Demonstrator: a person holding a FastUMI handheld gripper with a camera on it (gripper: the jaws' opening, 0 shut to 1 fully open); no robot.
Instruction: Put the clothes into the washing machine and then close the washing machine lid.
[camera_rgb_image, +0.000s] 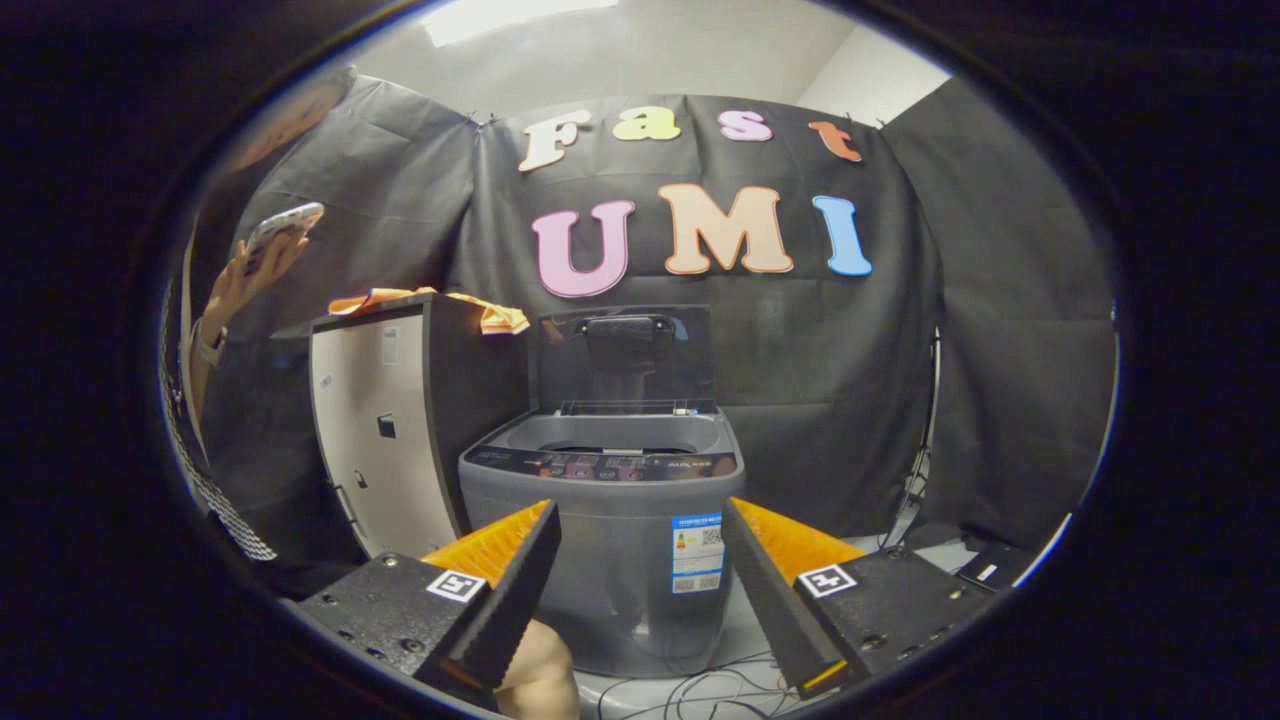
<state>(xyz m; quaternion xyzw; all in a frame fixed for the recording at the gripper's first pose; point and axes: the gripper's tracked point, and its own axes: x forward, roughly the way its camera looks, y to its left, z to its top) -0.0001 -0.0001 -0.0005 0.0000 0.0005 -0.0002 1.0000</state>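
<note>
Beyond the spread fingers of the tool (640, 590), which are held apart on nothing, a grey washing machine (610, 560) is seen with its lid (625, 355) raised upright. Just left of it, an orange garment (440, 303) is draped over the top of a cabinet (385, 430). A phone (283, 226) is held up in a person's hand (245, 285) further left.

The washing machine (603, 540) is grey, its raised lid (625, 358) dark and see-through. Orange clothes (470, 304) lie on a cream cabinet (385, 430) with black edges.
</note>
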